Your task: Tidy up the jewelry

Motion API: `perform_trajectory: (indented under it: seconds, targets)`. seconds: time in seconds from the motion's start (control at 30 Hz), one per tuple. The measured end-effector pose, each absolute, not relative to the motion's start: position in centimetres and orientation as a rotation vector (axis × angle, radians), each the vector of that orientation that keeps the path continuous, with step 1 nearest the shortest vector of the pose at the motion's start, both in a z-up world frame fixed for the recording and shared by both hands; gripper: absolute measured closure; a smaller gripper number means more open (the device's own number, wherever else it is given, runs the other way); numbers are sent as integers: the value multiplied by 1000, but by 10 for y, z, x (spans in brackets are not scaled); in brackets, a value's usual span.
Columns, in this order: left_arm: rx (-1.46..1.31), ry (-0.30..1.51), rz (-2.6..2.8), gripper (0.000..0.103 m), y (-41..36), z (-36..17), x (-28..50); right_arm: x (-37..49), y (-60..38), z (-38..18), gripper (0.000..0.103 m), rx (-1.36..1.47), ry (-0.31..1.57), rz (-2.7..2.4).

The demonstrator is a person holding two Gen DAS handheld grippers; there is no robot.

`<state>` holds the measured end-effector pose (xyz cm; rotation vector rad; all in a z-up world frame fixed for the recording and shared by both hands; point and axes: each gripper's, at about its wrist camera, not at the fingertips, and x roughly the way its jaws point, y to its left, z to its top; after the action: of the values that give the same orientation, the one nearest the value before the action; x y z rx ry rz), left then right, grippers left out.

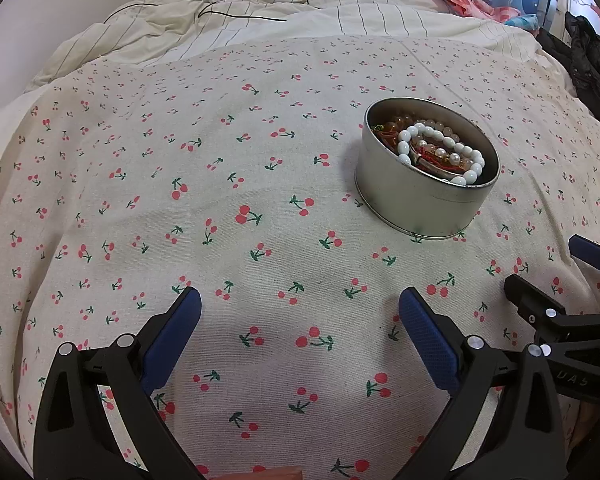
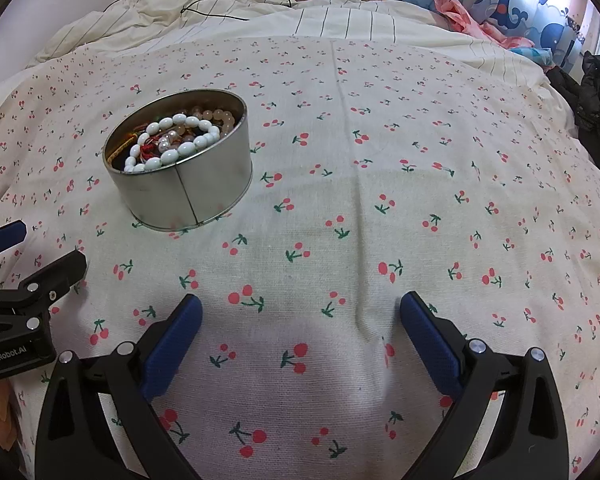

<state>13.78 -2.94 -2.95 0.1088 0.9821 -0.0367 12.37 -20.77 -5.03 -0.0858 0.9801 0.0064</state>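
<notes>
the bed (image 1: 260, 208) under the cherry-print cloth (image 2: 380, 208) is the biggest thing in front of you, and it is soft, so anything you press on will sink and tip. on it stands the round metal tin (image 1: 416, 200), lid off, ahead and to the right of your left tongs (image 1: 300, 304) and ahead and to the left of your right tongs (image 2: 300, 308). both tongs hover low over bare cloth with their blue pads spread wide and nothing between them.

all the jewelry that shows already lies inside the tin: a white bead bracelet (image 2: 176, 140) on top, pale pink beads (image 2: 216, 116) behind it, and red cord (image 1: 432, 156) tangled beneath. no piece lies loose on the cloth in either view. this fits a tin just filled as well as a tin waiting to be sorted, and i cannot tell which.

if you do reach in, steady the tin wall with one pair of tongs, since the bedding gives. take the white bracelet by a single bead, and lift slowly, because the cord may drag other pieces up.
</notes>
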Motion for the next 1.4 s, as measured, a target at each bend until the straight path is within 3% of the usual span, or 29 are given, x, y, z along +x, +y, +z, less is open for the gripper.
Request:
perform_trajectory:
  seconds: [1.4]
  targets:
    - [112, 992, -36, 8, -32, -31, 139, 124, -206, -53, 8, -88, 983, 5]
